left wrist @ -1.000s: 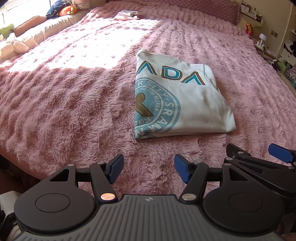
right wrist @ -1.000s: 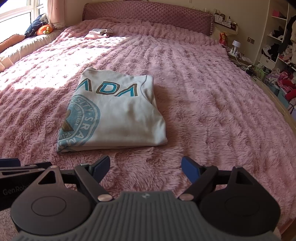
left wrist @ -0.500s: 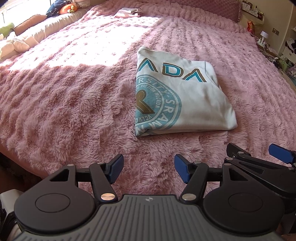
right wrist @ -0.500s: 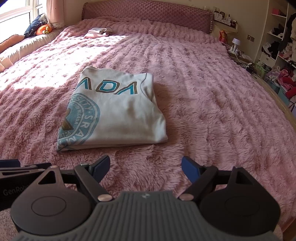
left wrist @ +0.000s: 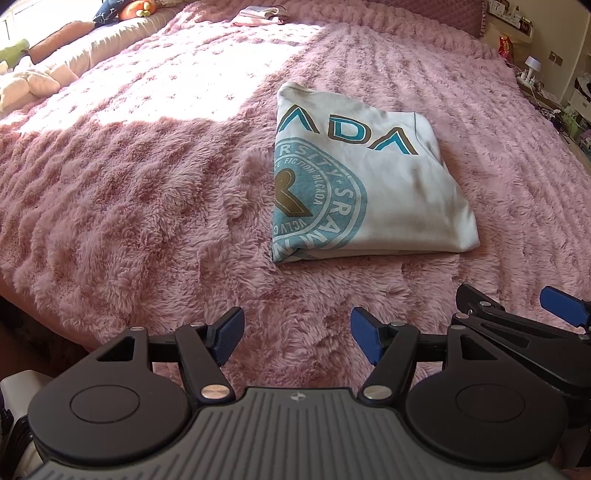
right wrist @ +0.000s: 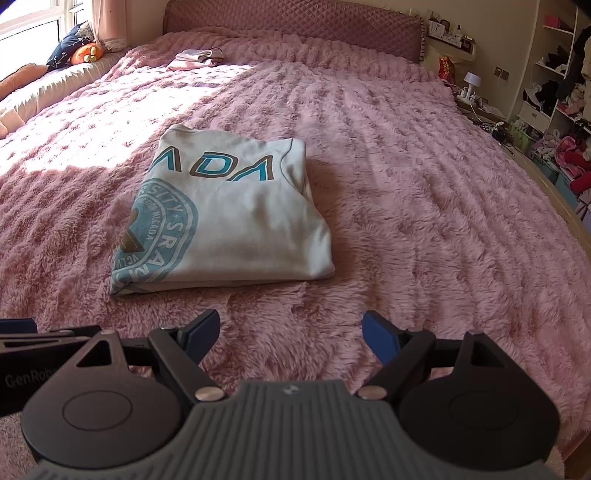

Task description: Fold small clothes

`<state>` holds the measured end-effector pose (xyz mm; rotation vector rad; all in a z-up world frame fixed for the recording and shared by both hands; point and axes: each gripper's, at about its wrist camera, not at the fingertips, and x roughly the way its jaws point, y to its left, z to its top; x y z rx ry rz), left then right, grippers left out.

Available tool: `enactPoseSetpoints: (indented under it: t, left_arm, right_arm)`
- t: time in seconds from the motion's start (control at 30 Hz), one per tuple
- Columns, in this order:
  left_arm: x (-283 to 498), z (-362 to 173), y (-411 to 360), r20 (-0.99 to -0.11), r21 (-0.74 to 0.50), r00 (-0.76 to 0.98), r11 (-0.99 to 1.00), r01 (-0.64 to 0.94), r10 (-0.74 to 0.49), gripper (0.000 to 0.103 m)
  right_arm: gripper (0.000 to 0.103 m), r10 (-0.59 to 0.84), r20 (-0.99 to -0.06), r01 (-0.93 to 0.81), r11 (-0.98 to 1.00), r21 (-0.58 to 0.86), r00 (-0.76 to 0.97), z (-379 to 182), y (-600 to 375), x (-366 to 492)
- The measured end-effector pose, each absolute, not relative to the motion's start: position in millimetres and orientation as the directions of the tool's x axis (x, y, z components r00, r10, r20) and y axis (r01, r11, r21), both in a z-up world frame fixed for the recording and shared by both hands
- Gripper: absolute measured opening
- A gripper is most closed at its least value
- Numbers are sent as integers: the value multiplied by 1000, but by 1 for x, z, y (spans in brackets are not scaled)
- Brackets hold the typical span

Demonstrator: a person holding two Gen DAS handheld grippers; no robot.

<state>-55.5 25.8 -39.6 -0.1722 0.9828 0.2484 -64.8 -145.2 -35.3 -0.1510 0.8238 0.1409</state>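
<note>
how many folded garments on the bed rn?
2. A white printed T-shirt lies folded mid-bed, just ahead of both grippers. A small pink-and-white folded pile sits far back near the headboard; it may hold more than one piece.

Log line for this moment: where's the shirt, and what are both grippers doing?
shirt: folded, flat on pink bedspread | left gripper: open, empty, jaws just opening | right gripper: open, empty
</note>
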Motion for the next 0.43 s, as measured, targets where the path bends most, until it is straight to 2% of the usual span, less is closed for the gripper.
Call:
enactPoseSetpoints:
  t: [0.43]
  left_arm:
    - [-56,-42,25,-837,-26,530,957,-288,136,79]
  right_arm:
    - [80,58,-746,-182,980,-86,664,-38,-146,-63]
